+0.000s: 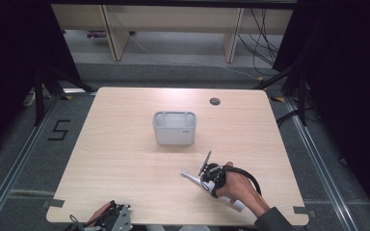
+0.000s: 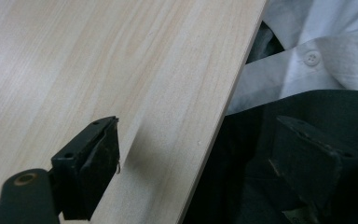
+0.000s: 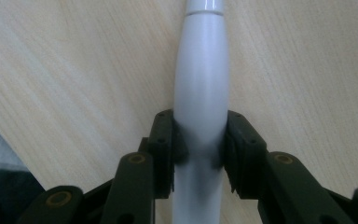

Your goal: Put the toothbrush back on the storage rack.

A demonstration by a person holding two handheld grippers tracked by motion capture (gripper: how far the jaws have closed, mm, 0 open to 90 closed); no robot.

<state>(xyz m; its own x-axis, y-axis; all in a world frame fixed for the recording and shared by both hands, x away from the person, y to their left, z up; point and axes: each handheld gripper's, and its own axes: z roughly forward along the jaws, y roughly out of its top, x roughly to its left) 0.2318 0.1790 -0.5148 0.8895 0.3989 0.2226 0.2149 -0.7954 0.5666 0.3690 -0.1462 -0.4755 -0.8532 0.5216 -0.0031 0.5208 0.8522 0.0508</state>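
Right, we've got the right claw (image 3: 200, 140) clamped on the white handle (image 3: 200, 84), pads squeezing both sides of its thick middle. It lies flat on the surface (image 1: 125, 159), near the front right edge, well apart from the grey bin (image 1: 174, 127) at the centre. We judge it light, rigid, smooth plastic, so slippery; the rounded body could roll or twist in the pads. Best hold is the fat midsection, as now, not the narrow tip. The left claw (image 2: 200, 158) stands apart, nothing between, hanging over the near edge of the surface.
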